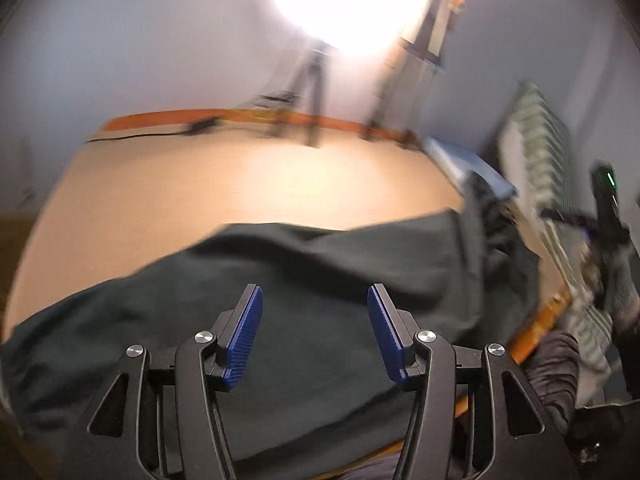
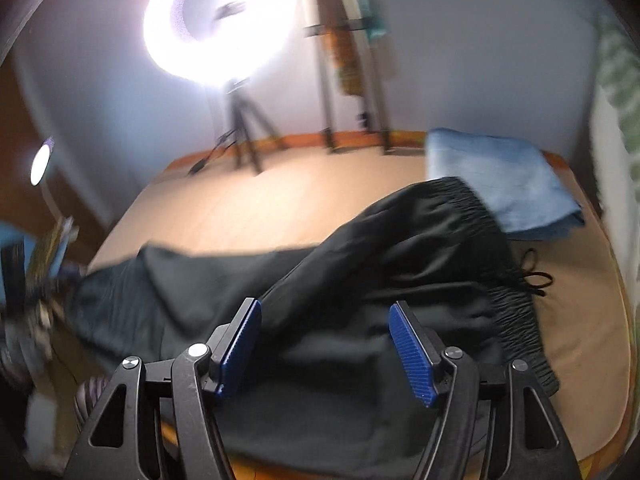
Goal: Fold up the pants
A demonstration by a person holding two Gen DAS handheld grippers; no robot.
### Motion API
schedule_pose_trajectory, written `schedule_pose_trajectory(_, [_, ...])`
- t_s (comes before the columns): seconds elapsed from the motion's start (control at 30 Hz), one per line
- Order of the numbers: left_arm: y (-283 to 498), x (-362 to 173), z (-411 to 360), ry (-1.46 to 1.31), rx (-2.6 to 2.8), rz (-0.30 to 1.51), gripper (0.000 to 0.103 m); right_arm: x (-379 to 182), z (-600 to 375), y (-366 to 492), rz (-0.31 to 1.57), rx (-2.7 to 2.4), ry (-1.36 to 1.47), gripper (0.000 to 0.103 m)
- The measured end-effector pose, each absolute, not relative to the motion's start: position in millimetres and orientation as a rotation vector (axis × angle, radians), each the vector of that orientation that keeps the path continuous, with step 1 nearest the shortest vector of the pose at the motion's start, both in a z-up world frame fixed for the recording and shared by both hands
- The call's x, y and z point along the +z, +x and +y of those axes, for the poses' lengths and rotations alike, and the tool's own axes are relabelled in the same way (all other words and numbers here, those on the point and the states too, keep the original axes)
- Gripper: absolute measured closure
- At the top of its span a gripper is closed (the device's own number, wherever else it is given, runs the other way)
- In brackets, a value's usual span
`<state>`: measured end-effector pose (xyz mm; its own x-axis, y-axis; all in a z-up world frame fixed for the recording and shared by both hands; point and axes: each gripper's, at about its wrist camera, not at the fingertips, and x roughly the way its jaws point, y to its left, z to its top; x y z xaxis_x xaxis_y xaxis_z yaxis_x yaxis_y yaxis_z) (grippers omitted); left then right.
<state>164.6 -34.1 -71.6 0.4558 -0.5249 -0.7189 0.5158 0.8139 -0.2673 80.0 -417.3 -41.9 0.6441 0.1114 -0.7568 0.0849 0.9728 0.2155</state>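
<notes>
Black pants point(image 1: 304, 280) lie spread and rumpled across the near part of a tan table point(image 1: 240, 184). In the right wrist view the pants point(image 2: 360, 280) show their elastic waistband point(image 2: 516, 320) and drawstring point(image 2: 532, 276) at the right, with a leg stretching left. My left gripper point(image 1: 315, 296) is open and empty above the leg cloth. My right gripper point(image 2: 325, 312) is open and empty above the pants near the waist. The right gripper also shows at the far right of the left wrist view point(image 1: 604, 216).
A folded blue cloth point(image 2: 500, 184) lies at the table's far right corner, touching the waistband. A ring light on a tripod point(image 2: 224, 20) and a rack point(image 2: 352, 60) stand beyond the table's far edge. A green-patterned cloth point(image 1: 536, 148) hangs at the right.
</notes>
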Motion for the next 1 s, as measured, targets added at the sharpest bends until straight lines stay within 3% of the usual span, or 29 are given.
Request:
schedule_pose_trajectory(0.23, [162,-89,-127,0.075,-0.847,0.960,0.044,-36,-465,140,0.911,-0.112,0.408,0.025])
schedule_pose_trajectory(0.53, [132,-123,-206,0.204,-1.016,1.061,0.041,-73,-473,227,1.082,-0.258,0.476,0.025])
schedule_pose_trajectory(0.77, [122,-145,-230,0.290,-1.027,1.078,0.041,-112,-455,270,1.211,-0.376,0.346,0.026])
schedule_pose_trajectory(0.83, [119,-148,-236,0.323,-1.023,1.061,0.042,-119,-452,275,1.233,-0.399,0.300,0.031])
schedule_pose_trajectory(0.87, [117,-149,-239,0.343,-1.021,1.043,0.045,-120,-452,276,1.241,-0.409,0.280,0.035])
schedule_pose_trajectory(0.93, [118,-151,-242,0.370,-1.022,1.030,0.066,-122,-454,273,1.247,-0.416,0.267,0.057])
schedule_pose_trajectory(0.97, [119,-152,-243,0.378,-1.020,1.028,0.086,-123,-456,270,1.250,-0.399,0.288,0.063])
schedule_pose_trajectory(1.0, [119,-152,-243,0.382,-1.020,1.024,0.098,-123,-460,265,1.245,-0.379,0.322,0.076])
